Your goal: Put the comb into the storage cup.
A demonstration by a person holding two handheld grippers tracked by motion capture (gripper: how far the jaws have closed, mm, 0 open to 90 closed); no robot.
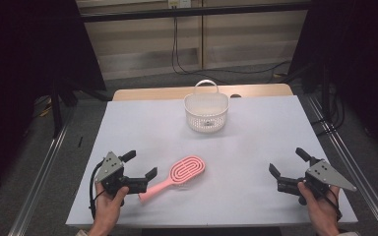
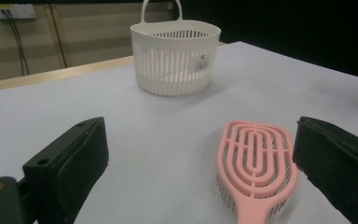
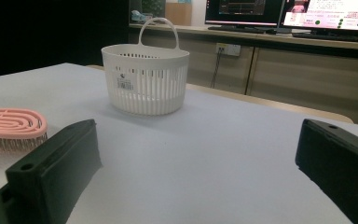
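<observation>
High view: the worktop (image 1: 256,147) is a pale sheet, its near edge cut off at the frame bottom along with the person's forearms. A white slatted basket (image 1: 206,112) stands toward the far edge; its contents are too small to make out. Nearer than the basket and to its left lies a pink hairbrush (image 1: 179,176), oval vented head toward the basket. The left gripper (image 1: 139,167) sits just beside the brush handle, jaws spread and empty. The right gripper (image 1: 286,164), well to the right of the basket, also has its jaws apart, holding nothing.

Left gripper view: the brush (image 2: 254,170) lies bristles down between the wide jaws, its handle cut off below. The basket (image 2: 175,58) stands beyond, handle upright.

Right gripper view: the brush head (image 3: 11,127) is cropped left of the basket (image 3: 144,79); a small label on the basket is unreadable.
</observation>
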